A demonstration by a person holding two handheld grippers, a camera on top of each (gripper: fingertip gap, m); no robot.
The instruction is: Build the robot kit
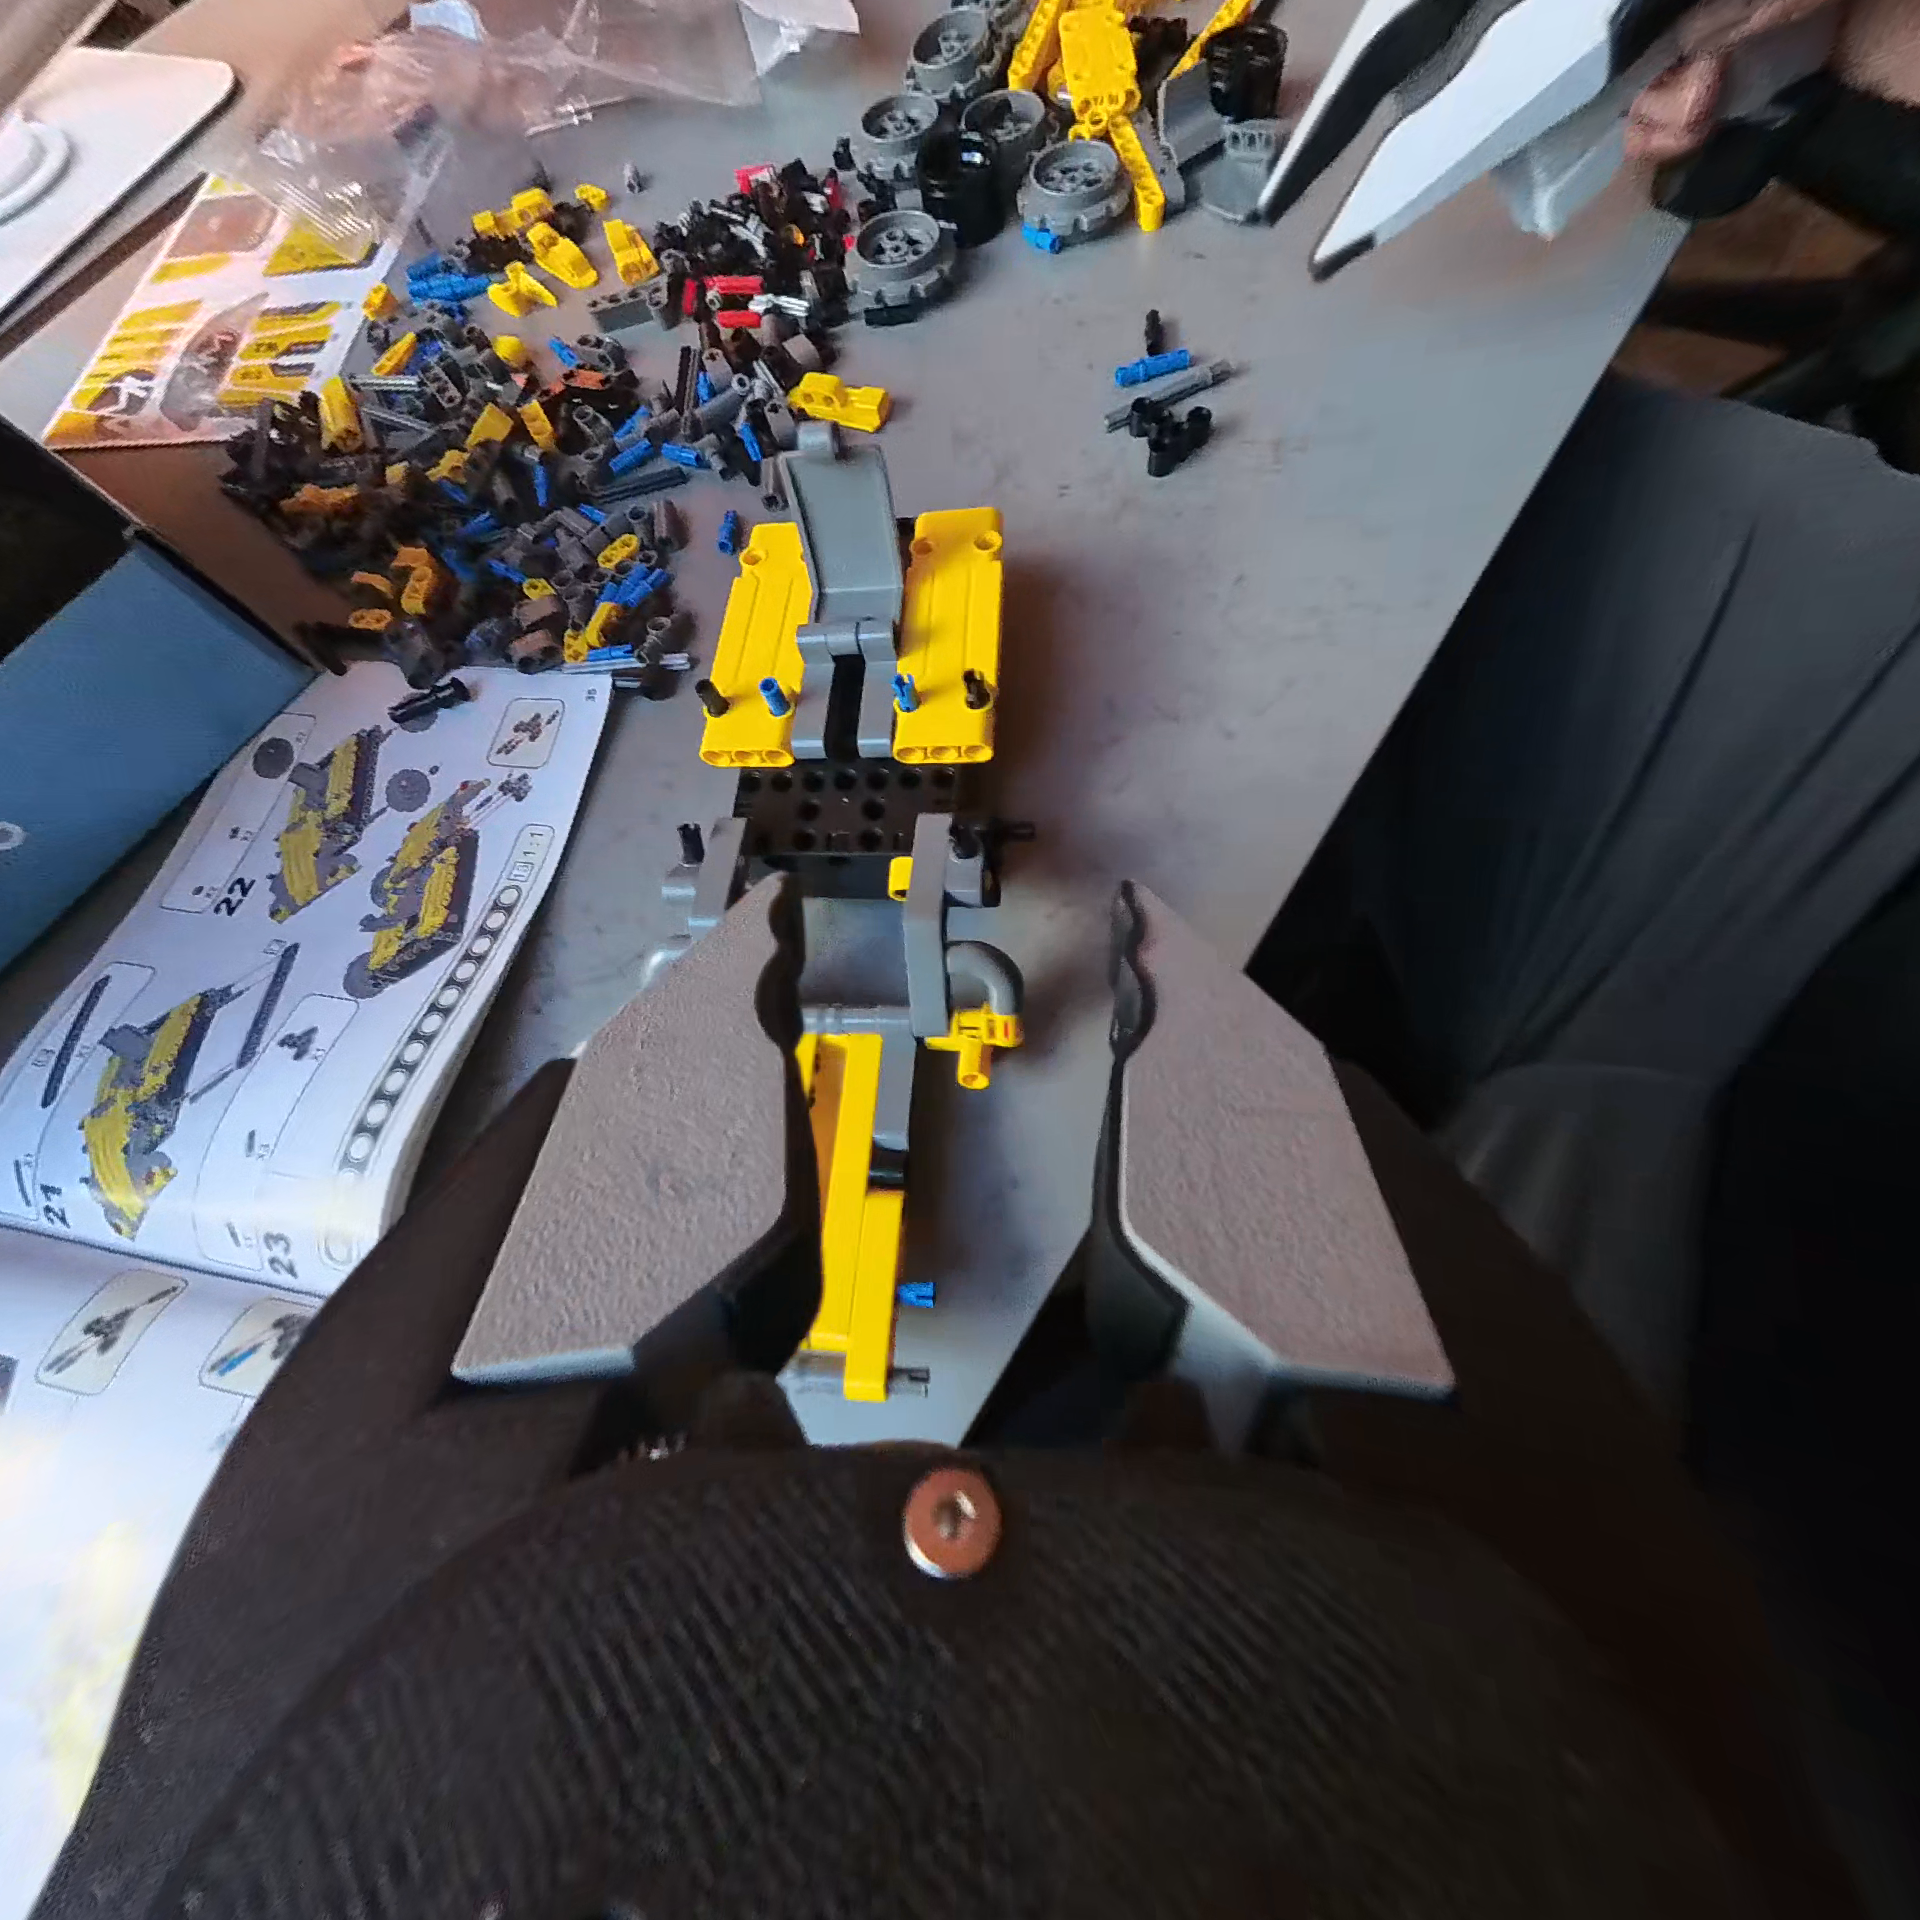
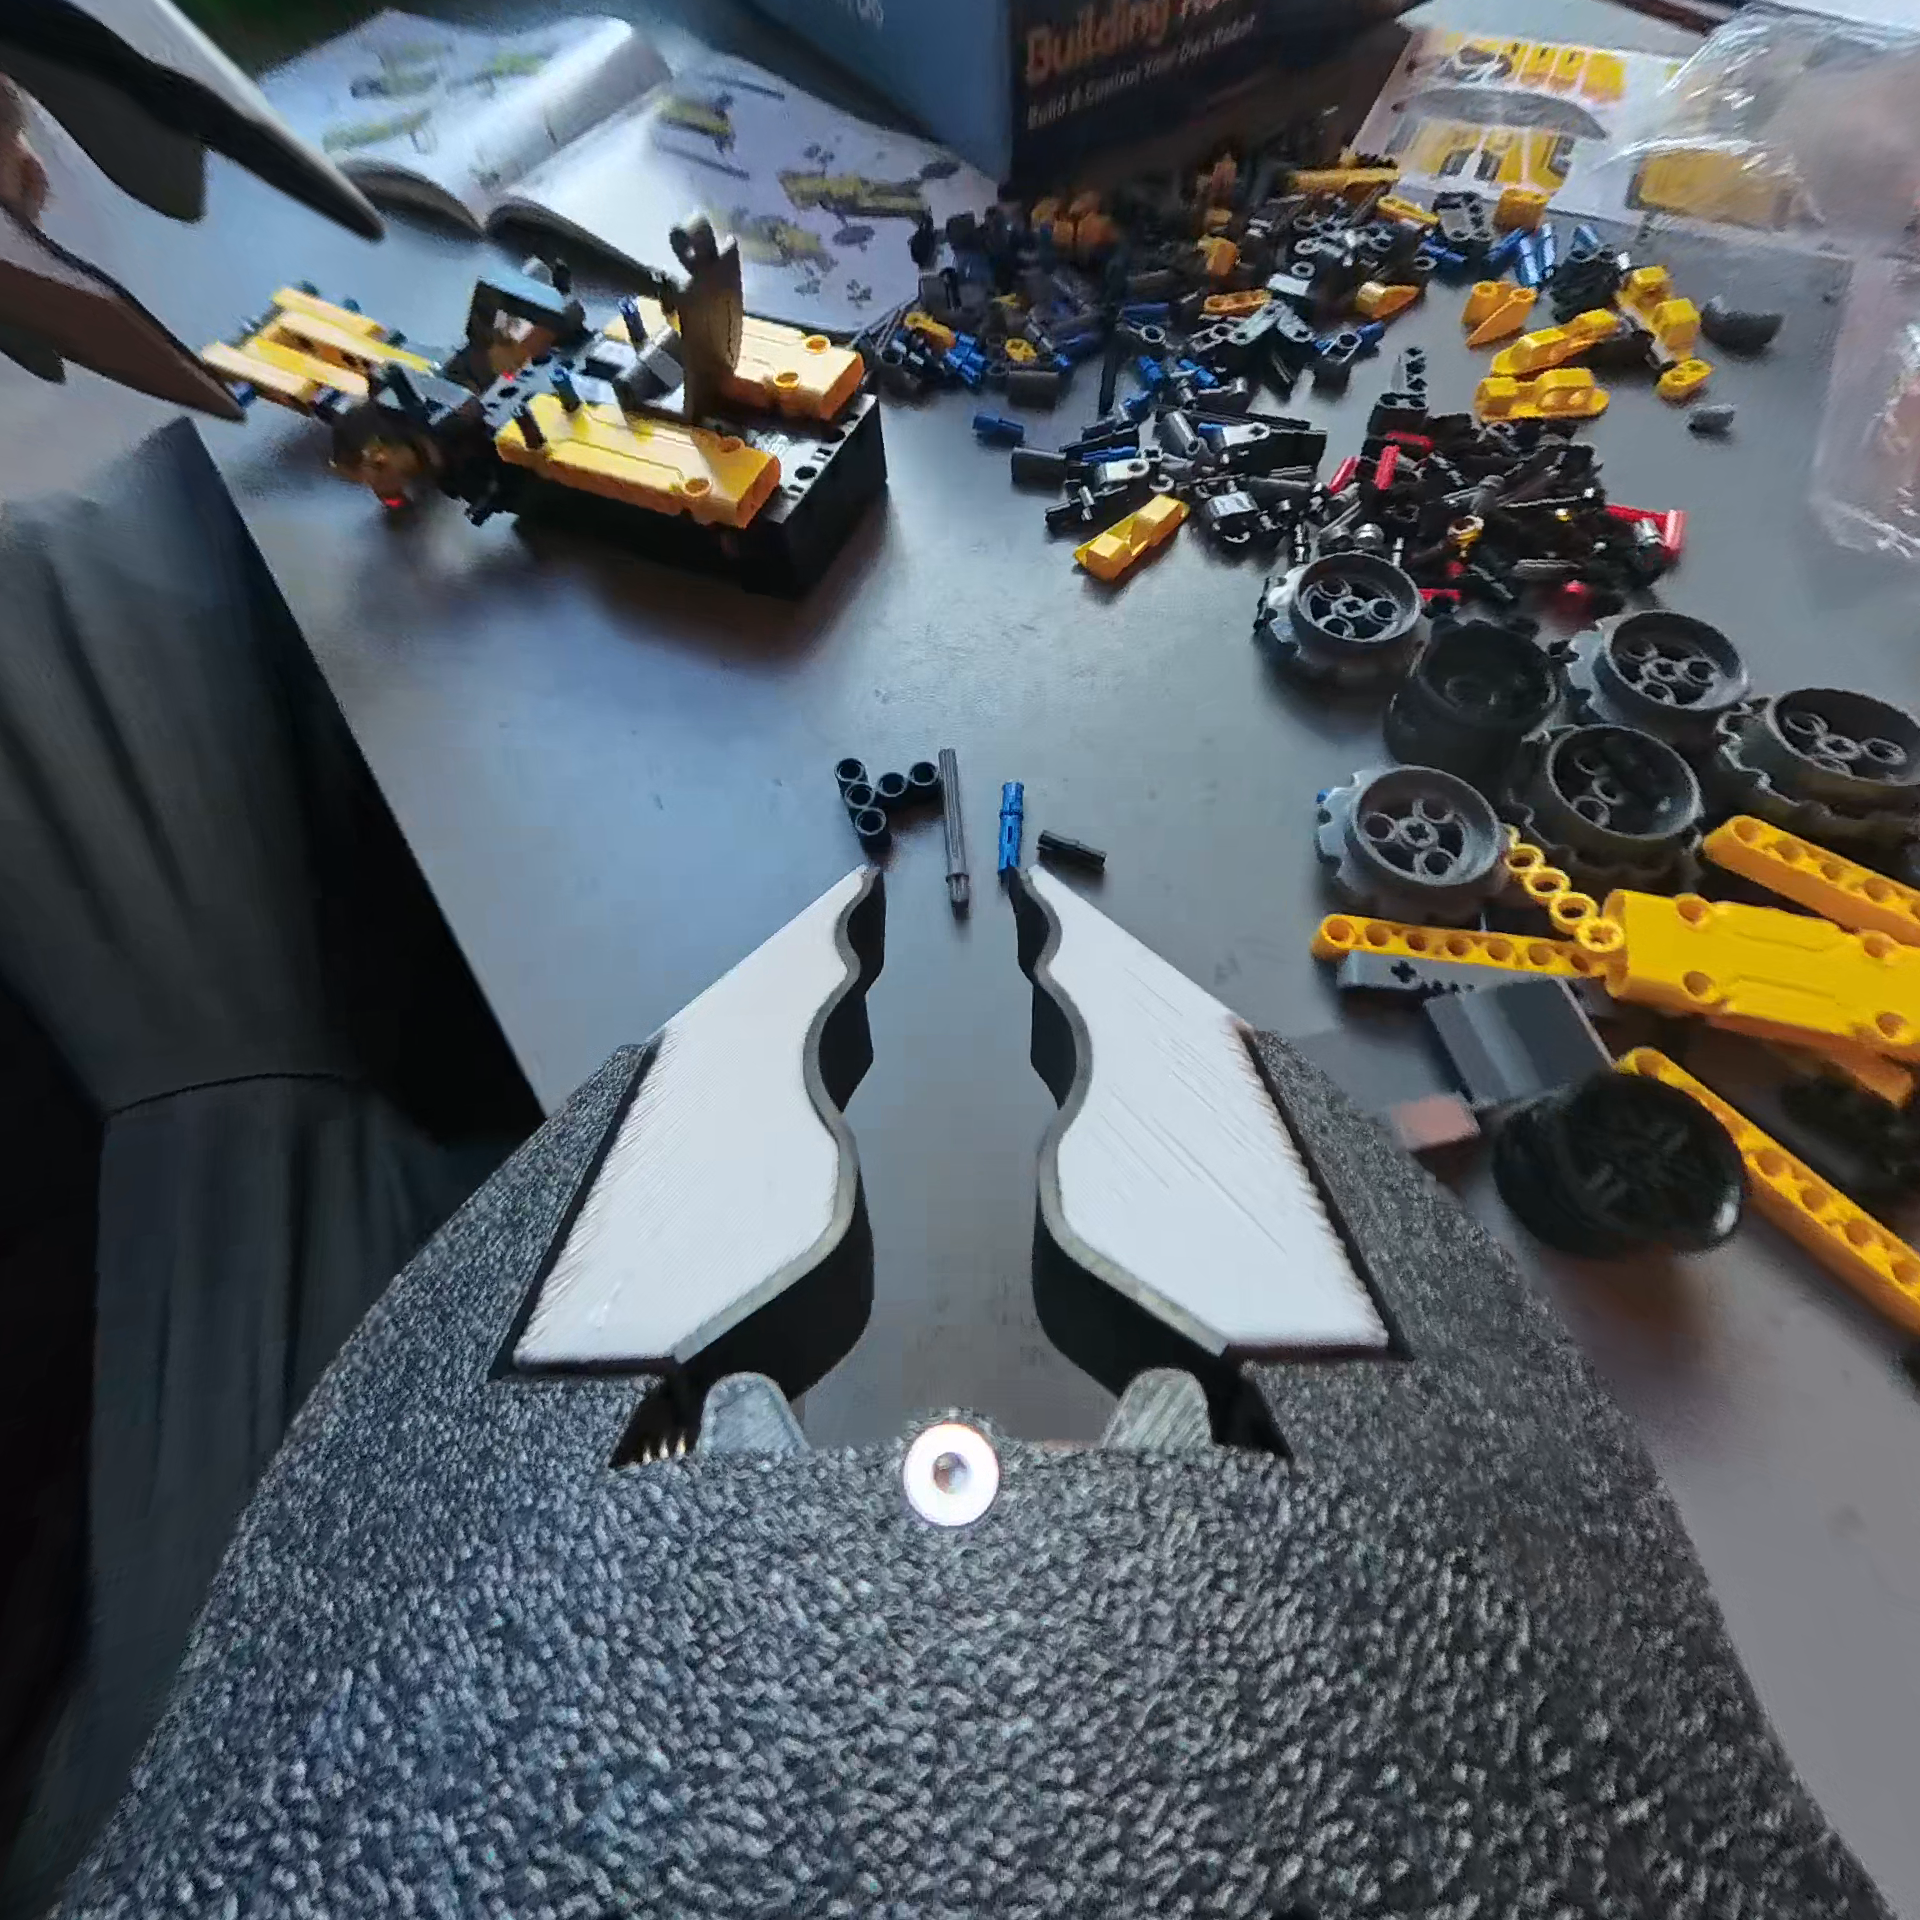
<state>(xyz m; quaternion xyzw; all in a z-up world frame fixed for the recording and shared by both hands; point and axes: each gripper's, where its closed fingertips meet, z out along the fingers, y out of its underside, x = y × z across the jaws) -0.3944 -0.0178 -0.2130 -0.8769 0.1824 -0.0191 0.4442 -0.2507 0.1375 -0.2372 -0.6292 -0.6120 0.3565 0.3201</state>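
A part-built yellow, grey and black brick model [image 1: 847, 727] lies on the grey table [image 1: 1299, 582]. My left gripper [image 1: 954, 888] is open and straddles the model's narrow yellow rear beam [image 1: 847, 1195]. Its left finger is close against the model and its right finger stands apart. My right gripper [image 2: 945, 881] is open and empty, low over the table. A grey axle [image 2: 954, 831] lies just ahead between its tips. Beside the axle are a blue pin [image 2: 1010, 826], a black pin [image 2: 1070, 847] and a black connector [image 2: 883, 795]. The model also shows in the right wrist view [image 2: 644, 457].
A heap of small loose parts [image 1: 499, 457] lies left of the model, with grey wheels [image 1: 1070, 187] and yellow beams [image 2: 1714, 956] beyond. An open instruction booklet [image 1: 312, 935] and a blue box [image 1: 114, 727] are at the left. The table edge [image 1: 1455, 644] runs diagonally at the right. About 20 cm separates my left fingertips from my right. The blue pin [image 2: 1010, 826] is closer to my right gripper, around 4 cm from its tips; the left tips are 20 cm off. It turns up in the left wrist view [image 1: 1150, 368] as well. My left tips are about 20 cm from the black connector [image 2: 883, 795], my right tips only 5 cm. My left wrist view [image 1: 1171, 424] looks at it from another angle.
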